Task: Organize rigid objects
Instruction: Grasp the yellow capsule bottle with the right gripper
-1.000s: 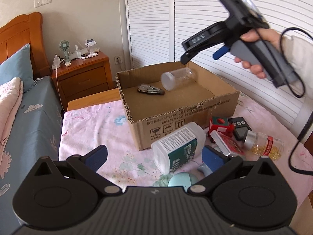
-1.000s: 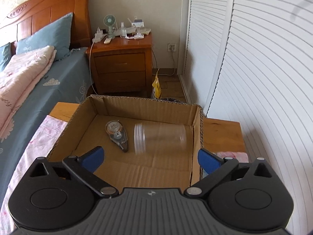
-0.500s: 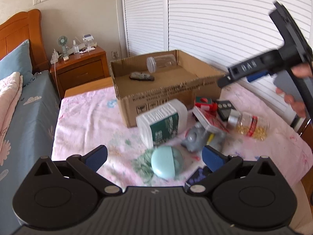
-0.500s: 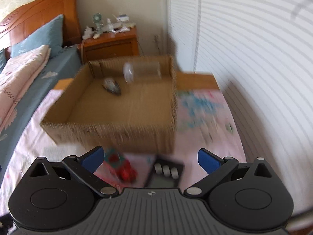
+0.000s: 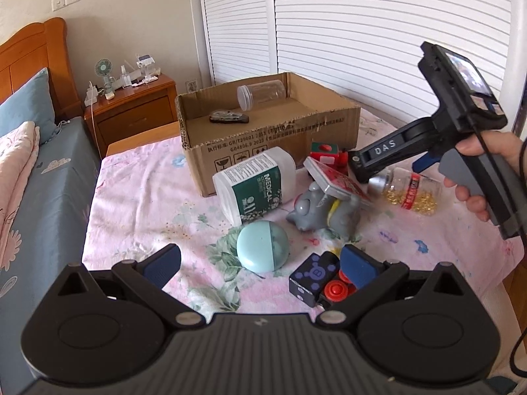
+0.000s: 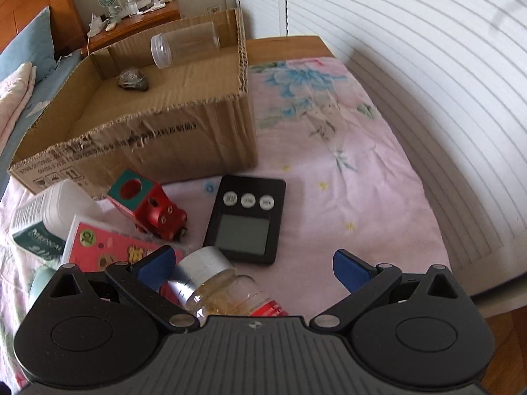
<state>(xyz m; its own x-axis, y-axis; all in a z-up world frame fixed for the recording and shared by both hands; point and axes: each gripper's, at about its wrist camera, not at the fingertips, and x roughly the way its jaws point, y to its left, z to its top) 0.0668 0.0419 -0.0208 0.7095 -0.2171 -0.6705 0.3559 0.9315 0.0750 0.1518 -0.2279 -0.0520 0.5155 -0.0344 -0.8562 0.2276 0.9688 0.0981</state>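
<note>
In front of the cardboard box (image 6: pixel 184 125), the right gripper (image 6: pixel 253 265) is hovering wide open and empty above the capsule bottle (image 6: pixel 217 283), seemingly picking its next item. It needs lowering around that bottle. The left gripper (image 5: pixel 260 261) is waiting open too.

A bedroom in daylight: white louvred closet doors (image 5: pixel 362 33) fill the far right wall, beside a cream wall (image 5: pixel 131 10) with sockets. A wooden nightstand (image 5: pixel 131 112) carrying a small fan (image 5: pixel 103 69) stands at the far left, next to a bed (image 5: pixel 42 177) with wooden headboard (image 5: pixel 29 56), blue pillow and blue sheet.
</note>
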